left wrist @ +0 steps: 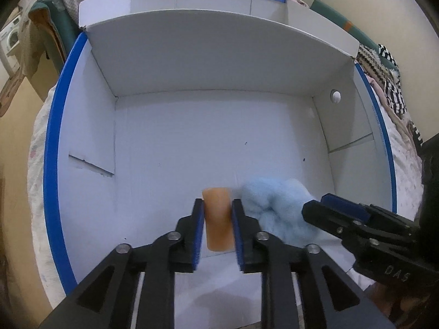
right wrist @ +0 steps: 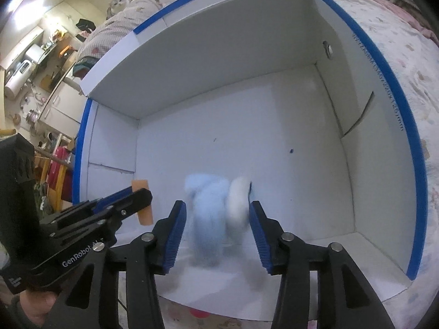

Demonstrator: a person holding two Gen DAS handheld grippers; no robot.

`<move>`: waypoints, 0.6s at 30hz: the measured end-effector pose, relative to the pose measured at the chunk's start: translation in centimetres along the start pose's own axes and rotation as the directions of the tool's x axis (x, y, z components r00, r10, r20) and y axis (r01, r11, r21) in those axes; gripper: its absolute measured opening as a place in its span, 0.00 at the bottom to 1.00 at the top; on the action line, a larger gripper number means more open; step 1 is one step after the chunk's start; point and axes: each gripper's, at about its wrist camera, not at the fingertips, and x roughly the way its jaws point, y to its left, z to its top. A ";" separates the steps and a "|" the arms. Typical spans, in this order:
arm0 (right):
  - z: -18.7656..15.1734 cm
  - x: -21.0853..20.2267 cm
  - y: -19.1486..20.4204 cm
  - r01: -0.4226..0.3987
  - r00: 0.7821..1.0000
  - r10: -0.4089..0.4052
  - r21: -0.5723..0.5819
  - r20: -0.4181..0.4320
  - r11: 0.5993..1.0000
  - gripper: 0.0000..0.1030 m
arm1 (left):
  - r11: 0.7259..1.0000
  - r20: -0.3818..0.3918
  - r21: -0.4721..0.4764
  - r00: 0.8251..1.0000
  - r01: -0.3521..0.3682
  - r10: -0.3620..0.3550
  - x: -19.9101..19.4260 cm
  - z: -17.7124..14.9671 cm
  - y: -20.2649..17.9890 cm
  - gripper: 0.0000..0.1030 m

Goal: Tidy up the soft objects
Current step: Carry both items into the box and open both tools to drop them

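Note:
A white cardboard box with blue taped rims (left wrist: 52, 142) (right wrist: 411, 137) lies open before both grippers. My left gripper (left wrist: 217, 205) is shut on an orange foam block (left wrist: 217, 219) and holds it over the box's near floor; it also shows in the right wrist view (right wrist: 145, 211). A fluffy light-blue and white plush (right wrist: 216, 216) hangs blurred between the fingers of my right gripper (right wrist: 216, 205), whose pads stand apart from it, open. The same plush (left wrist: 277, 211) sits right of the block, with the right gripper (left wrist: 323, 205) beside it.
The box rests on a bed with a pale patterned cover (right wrist: 406, 44). Striped and knitted cloths (left wrist: 384, 74) lie right of the box. A cat (right wrist: 118, 2) sits on the bed at the back. Cluttered shelves (right wrist: 33, 63) stand far left.

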 end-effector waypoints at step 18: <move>0.8 -2.5 -0.5 -0.017 0.994 0.012 0.041 0.108 0.999 0.95 | 0.993 0.114 0.028 0.988 -0.112 0.108 -2.4 0.0 0.4 0.58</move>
